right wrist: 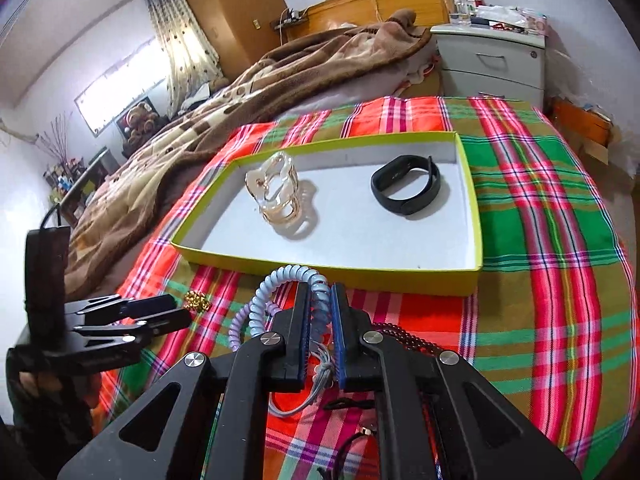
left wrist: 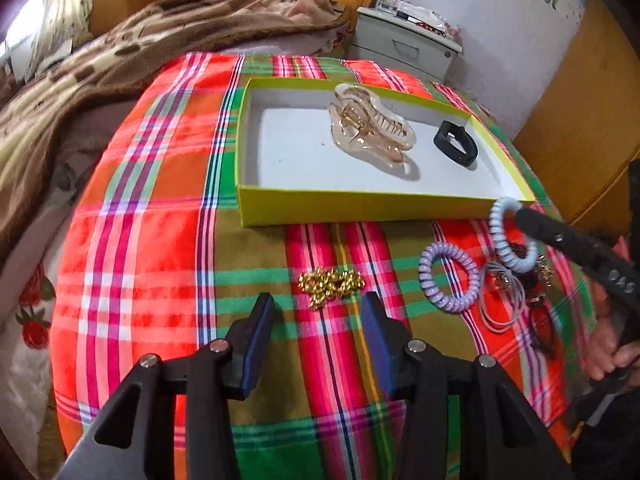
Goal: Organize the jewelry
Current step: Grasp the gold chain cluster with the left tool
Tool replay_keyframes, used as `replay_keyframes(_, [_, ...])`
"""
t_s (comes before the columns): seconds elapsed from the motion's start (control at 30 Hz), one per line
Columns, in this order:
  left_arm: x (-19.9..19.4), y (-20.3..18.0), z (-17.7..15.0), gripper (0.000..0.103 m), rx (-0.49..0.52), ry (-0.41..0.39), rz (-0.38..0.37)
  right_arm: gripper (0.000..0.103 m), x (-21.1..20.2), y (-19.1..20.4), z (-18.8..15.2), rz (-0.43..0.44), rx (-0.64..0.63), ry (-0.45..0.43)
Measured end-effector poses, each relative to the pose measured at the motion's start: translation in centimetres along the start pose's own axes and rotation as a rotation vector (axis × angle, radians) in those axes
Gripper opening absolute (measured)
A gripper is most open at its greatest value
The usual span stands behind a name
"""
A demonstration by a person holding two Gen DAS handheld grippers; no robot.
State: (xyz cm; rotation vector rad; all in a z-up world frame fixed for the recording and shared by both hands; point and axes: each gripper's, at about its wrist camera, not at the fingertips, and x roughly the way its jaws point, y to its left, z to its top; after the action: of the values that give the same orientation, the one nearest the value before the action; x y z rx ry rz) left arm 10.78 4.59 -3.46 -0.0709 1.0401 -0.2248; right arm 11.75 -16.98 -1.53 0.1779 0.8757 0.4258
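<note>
A pale blue coil hair tie (right wrist: 298, 280) is clamped between the fingers of the right gripper (right wrist: 320, 312), raised just in front of the near wall of a yellow-green box (right wrist: 468, 184) on the plaid bedspread (right wrist: 540, 240). Inside the box lie a clear claw clip (right wrist: 276, 192) and a black wristband (right wrist: 406, 190), apart. The left gripper (left wrist: 318, 308) hangs with fingers spread over a gold chain (left wrist: 332, 282); a lilac coil tie (left wrist: 448, 278) lies beside it.

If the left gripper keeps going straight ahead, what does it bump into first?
Probably the gold chain, lying on the cloth just ahead of the open left gripper. Beyond it stands the yellow box.
</note>
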Motion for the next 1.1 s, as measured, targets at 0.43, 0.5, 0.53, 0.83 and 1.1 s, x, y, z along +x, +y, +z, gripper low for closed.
replay_keyframes(0.43, [1.3,-2.1,0.9,0.047,0.111,-0.01,0.129,0.01,-1.4,-0.4,-0.1,0.001,0.019,-0.039])
replay_keyframes(0.5, [1.2,-2.1,0.8,0.044,0.112,-0.017,0.125,0.01,-1.4,-0.5,0.0,0.001,0.021,-0.042])
replay_keyframes(0.53, [1.2,-2.1,0.7,0.041,0.111,-0.018,0.121,0.01,-1.5,-0.5,0.0,0.002,0.022,-0.043])
replay_keyframes(0.83, [0.9,-2.4,0.5,0.016,0.113,-0.03,0.111,0.01,-1.4,-0.7,0.0,0.002,0.028,-0.045])
replay_keyframes(1.1, [0.7,-1.8,0.5,0.013,0.081,-0.034,0.092,0.01,-1.7,-0.7,0.0,-0.005,0.028,-0.046])
